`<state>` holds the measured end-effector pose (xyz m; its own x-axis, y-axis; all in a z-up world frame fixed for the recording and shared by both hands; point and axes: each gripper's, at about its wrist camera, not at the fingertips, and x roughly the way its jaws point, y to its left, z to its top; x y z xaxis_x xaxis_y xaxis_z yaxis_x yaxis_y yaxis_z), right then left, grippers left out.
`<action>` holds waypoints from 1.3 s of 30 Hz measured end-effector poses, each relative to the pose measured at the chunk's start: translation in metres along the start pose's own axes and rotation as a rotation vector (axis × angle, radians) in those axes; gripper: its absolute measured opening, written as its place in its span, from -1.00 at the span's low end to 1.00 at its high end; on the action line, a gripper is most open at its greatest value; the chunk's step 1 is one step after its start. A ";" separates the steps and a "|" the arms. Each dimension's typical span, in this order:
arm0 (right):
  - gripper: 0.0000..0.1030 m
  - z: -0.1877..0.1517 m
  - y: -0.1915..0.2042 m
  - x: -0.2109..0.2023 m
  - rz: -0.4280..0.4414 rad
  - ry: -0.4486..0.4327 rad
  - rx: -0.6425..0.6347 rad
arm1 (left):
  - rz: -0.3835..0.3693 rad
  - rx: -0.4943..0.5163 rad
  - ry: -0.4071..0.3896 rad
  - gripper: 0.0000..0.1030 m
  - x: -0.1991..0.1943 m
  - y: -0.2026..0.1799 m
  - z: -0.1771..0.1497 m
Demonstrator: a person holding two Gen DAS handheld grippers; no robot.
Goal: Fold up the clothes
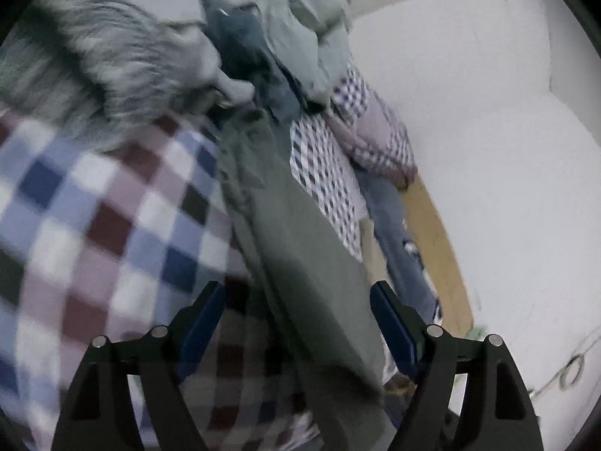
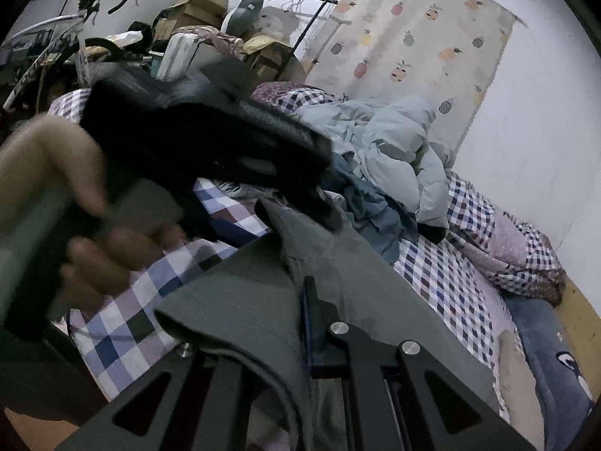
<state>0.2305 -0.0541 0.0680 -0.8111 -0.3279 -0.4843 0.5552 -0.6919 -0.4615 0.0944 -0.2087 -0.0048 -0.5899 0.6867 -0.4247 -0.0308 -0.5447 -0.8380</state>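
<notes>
The left tool (image 1: 298, 308) has its fingers apart at the bottom of its view, with the grey-green garment (image 1: 300, 248) running between them over the checked bed sheet (image 1: 94, 203). The right tool (image 2: 300, 323) is clamped on the same garment (image 2: 240, 293), lower centre of its view, cloth draping over one finger. A hand (image 2: 75, 233) holds the left tool at left.
</notes>
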 end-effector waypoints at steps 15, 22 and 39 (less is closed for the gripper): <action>-0.94 0.002 -0.017 -0.027 0.067 -0.001 0.029 | 0.006 0.033 0.052 0.35 0.050 0.007 0.055; -0.94 -0.004 -0.032 -0.047 0.085 -0.003 0.070 | -0.014 -0.015 0.024 0.10 0.054 0.016 0.063; -0.93 0.001 -0.024 -0.053 0.081 0.003 0.090 | -0.103 -0.050 -0.040 -0.76 0.041 0.015 0.081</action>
<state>0.2601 -0.0205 0.1052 -0.7636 -0.3832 -0.5197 0.6000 -0.7184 -0.3519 0.0046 -0.2280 -0.0069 -0.6171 0.7179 -0.3222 -0.0531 -0.4465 -0.8932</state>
